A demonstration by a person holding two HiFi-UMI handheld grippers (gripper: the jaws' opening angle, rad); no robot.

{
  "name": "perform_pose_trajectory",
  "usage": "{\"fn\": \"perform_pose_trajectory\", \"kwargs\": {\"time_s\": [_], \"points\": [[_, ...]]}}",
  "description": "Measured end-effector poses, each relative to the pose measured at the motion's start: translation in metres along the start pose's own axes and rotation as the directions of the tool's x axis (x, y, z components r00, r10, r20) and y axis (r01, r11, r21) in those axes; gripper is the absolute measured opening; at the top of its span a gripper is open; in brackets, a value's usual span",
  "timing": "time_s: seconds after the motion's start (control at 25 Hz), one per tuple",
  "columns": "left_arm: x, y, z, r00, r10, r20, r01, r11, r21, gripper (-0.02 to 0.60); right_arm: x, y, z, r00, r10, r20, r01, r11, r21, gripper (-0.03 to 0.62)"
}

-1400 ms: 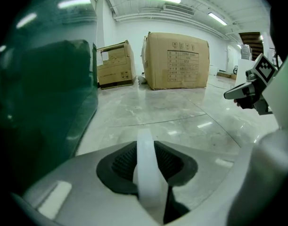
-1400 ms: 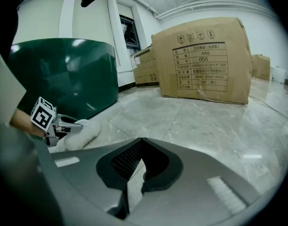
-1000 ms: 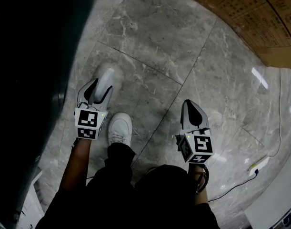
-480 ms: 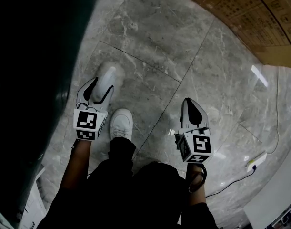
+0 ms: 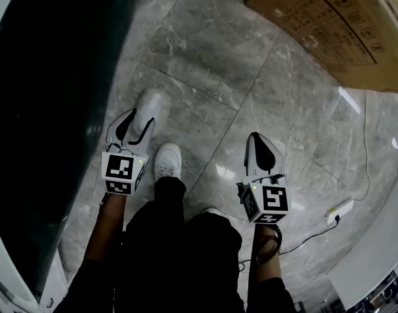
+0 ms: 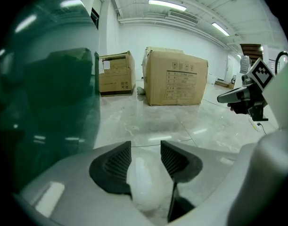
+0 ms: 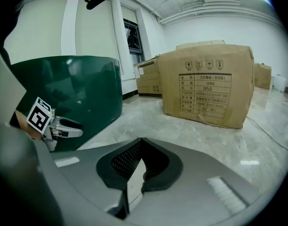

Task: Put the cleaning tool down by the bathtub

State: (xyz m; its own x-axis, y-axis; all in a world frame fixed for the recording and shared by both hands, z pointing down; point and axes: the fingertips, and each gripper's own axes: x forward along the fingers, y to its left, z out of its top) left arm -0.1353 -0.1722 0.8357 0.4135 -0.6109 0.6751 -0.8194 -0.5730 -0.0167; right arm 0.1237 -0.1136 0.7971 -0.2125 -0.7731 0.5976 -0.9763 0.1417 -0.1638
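— Where is the cleaning tool (image 5: 148,106) seen?
— It is pinched between the jaws of the left gripper (image 5: 139,119). A pale, blurred body is seen projecting past the jaw tips, held above the grey marble floor (image 5: 205,44), just right of the dark green bathtub (image 5: 49,109).

— And the right gripper (image 5: 256,137)?
— Its jaws are pressed together at the tips, and nothing is gripped between them. It is held well apart from the tool, to the right.

— What is contained in the bathtub?
— That cannot be told; only a dark, glossy surface is shown.

— What else is found around?
— A white shoe (image 5: 167,162) is planted on the floor between the two grippers, near the left one. A white power strip (image 5: 337,208) with its cable is laid at the near right. Farther off, on the right, a large closed cardboard box (image 5: 329,31) is set on the floor, and a smaller box (image 6: 115,73) is placed beyond it, by the bathtub's far end.
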Motion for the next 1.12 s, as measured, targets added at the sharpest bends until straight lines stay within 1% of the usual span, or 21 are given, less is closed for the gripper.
{"fn": "perform_pose_trajectory", "kwargs": {"time_s": [0.12, 0.2, 0.28, 0.44, 0.6, 0.76, 0.88, 1.12], "points": [[-0.014, 0.000, 0.018, 1.000, -0.009, -0.011, 0.009, 1.000, 0.013, 0.180, -0.012, 0.004, 0.023, 1.000, -0.004, -0.002, 0.004, 1.000, 0.003, 0.015], [-0.025, 0.001, 0.030, 1.000, -0.015, -0.017, 0.016, 1.000, 0.024, 0.135, -0.020, 0.010, 0.037, 1.000, -0.002, -0.003, 0.002, 1.000, 0.007, 0.015], [-0.037, 0.002, 0.041, 1.000, -0.018, -0.025, 0.019, 0.999, 0.027, 0.114, -0.029, 0.016, 0.051, 1.000, 0.000, -0.007, 0.000, 1.000, 0.009, 0.015], [-0.063, 0.007, 0.066, 0.999, -0.015, -0.030, 0.015, 1.000, 0.002, 0.072, -0.048, 0.028, 0.080, 1.000, 0.003, -0.019, -0.002, 1.000, 0.013, 0.015], [-0.093, 0.008, 0.089, 0.999, -0.011, -0.034, 0.011, 1.000, -0.006, 0.054, -0.075, 0.040, 0.108, 1.000, 0.003, -0.031, -0.003, 1.000, 0.011, 0.015], [-0.116, 0.009, 0.119, 1.000, 0.009, -0.019, -0.009, 1.000, -0.015, 0.044, -0.100, 0.042, 0.138, 0.999, -0.008, -0.033, 0.009, 1.000, 0.021, 0.015], [-0.129, 0.007, 0.143, 1.000, -0.002, -0.012, 0.001, 1.000, -0.018, 0.041, -0.114, 0.046, 0.162, 0.999, -0.015, -0.032, 0.016, 1.000, 0.015, 0.015], [-0.154, 0.007, 0.184, 1.000, -0.019, 0.007, 0.019, 1.000, 0.007, 0.027, -0.136, 0.059, 0.202, 1.000, -0.013, -0.020, 0.013, 1.000, 0.004, 0.015]]}}
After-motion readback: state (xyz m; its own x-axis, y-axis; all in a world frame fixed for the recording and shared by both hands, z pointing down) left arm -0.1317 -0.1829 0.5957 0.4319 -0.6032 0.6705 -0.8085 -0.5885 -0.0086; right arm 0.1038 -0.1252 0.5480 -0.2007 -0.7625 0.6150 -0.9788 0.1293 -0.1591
